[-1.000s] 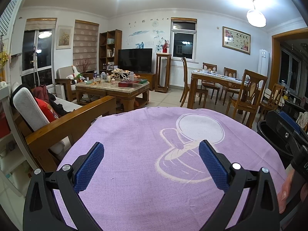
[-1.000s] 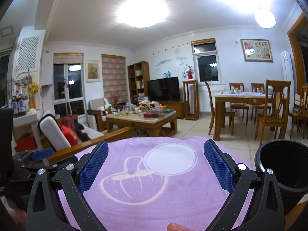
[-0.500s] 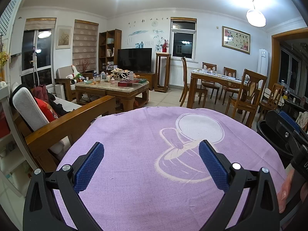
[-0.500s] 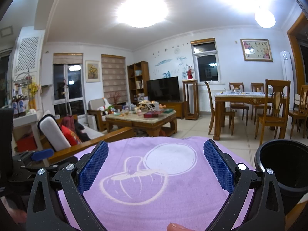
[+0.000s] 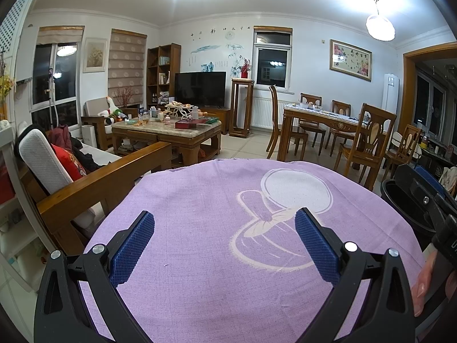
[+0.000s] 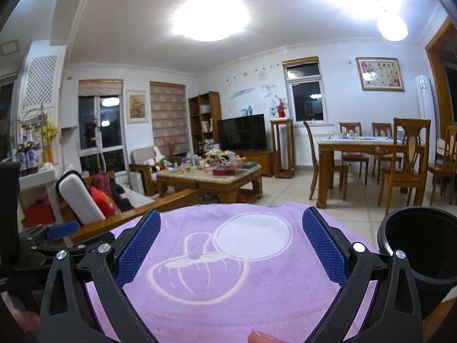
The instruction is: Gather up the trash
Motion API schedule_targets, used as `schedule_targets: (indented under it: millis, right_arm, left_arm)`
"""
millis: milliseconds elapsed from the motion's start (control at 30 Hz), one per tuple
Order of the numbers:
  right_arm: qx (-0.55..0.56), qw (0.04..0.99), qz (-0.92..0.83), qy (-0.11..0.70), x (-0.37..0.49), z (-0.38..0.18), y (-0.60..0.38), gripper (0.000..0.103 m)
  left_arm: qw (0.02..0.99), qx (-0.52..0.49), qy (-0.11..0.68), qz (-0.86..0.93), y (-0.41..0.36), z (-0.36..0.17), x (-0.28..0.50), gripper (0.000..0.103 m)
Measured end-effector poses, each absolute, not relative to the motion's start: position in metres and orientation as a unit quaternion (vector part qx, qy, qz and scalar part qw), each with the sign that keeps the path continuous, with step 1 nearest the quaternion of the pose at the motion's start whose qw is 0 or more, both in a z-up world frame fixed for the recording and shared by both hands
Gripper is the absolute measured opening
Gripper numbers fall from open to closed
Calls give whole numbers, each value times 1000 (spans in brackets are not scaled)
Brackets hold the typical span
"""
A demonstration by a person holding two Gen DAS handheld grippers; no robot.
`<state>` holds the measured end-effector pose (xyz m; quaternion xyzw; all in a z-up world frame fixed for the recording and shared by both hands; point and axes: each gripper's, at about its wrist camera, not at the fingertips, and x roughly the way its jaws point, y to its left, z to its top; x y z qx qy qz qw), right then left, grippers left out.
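Observation:
A purple cloth [image 5: 200, 228] with a pale printed figure covers the round surface under both grippers. No loose trash shows on it in either view. My left gripper [image 5: 225, 245] hovers over the cloth, open, nothing between its blue pads. My right gripper [image 6: 231, 247] is also open and empty above the same cloth [image 6: 242, 285]. A black bin [image 6: 422, 248] stands just right of the right gripper, and its rim [image 5: 400, 200] appears at the right edge of the left wrist view, partly behind the other gripper's body.
A wooden sofa arm [image 5: 108, 174] with a red cushion lies to the left. Beyond stand a cluttered coffee table [image 5: 168, 131], a TV [image 5: 200, 88] and a dining table [image 5: 322, 117] with chairs. A hand's fingertip [image 6: 260, 337] shows at the bottom edge.

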<state>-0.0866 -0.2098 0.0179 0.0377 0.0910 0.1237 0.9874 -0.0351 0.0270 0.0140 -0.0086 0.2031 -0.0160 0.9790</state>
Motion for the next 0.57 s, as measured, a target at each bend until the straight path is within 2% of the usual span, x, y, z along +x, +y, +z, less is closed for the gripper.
schedule_targets:
  millis: [567]
  right_arm:
    - [38, 987, 123, 91, -88, 16, -207, 98]
  left_arm:
    - [978, -11, 206, -17, 26, 14, -35, 98]
